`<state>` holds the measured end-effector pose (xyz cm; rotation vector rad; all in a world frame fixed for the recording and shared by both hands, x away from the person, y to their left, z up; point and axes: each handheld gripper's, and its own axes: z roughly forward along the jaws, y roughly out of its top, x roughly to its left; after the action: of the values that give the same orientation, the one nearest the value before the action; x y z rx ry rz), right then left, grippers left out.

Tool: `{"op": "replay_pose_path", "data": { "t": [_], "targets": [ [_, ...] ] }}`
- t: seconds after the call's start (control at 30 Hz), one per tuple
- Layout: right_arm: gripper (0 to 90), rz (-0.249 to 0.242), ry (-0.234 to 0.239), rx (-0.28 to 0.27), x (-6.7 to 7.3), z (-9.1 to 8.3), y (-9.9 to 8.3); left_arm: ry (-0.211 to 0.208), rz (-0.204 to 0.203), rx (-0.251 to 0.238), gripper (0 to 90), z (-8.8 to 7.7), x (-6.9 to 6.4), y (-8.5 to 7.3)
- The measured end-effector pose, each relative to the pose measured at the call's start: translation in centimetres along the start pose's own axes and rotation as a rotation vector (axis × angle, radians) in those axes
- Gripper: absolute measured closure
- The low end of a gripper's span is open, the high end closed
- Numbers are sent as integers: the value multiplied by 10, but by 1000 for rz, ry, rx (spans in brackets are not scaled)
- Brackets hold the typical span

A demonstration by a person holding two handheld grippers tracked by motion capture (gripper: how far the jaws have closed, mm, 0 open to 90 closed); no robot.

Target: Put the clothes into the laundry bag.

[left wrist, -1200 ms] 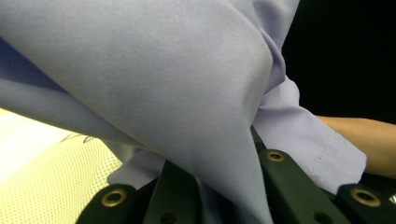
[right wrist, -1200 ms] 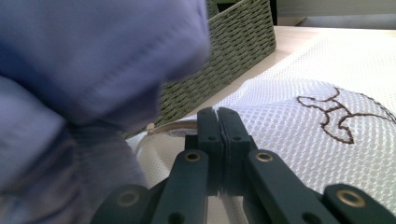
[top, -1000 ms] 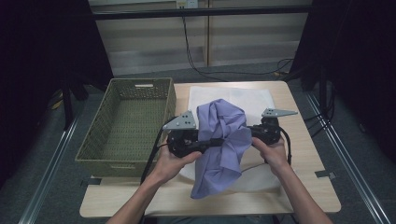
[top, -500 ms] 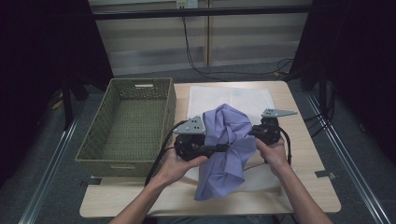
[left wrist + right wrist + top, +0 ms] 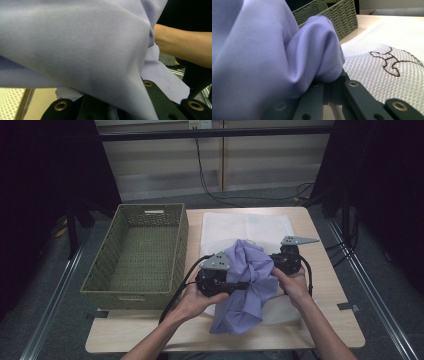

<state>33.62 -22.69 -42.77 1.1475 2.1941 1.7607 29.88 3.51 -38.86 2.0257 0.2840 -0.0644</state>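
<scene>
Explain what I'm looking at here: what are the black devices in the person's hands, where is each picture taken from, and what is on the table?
No robot here: a person holds a two-jaw tool in each hand, the left gripper and the right gripper. One camera looks down from above the table; the other two ride on the grippers and look along their black jaws. Both grippers are shut on a lilac cloth, bunched between them. Under it lies a white mesh sheet, and a green woven basket stands to the left.

1. We can read no words, numbers or brand names anywhere.
2. We make out one mark: a dark outlined figure stitched on the white mesh cloth (image 5: 387, 75); it spells nothing legible.
</scene>
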Motion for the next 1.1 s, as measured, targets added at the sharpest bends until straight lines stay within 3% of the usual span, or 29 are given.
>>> {"op": "replay_pose_path", "data": {
  "t": [0.53, 0.8, 1.1],
  "targets": [
    [889, 10, -7, 0, 0, -1, 1, 5, -13, 61, 822, 17, 5, -16],
    [889, 10, -9, 0, 0, -2, 1, 7, 10, 112, 822, 27, 3, -21],
    [890, 12, -9, 2, -1, -2, 0, 16, 22, 129, 822, 35, -1, -21]
  ]
}}
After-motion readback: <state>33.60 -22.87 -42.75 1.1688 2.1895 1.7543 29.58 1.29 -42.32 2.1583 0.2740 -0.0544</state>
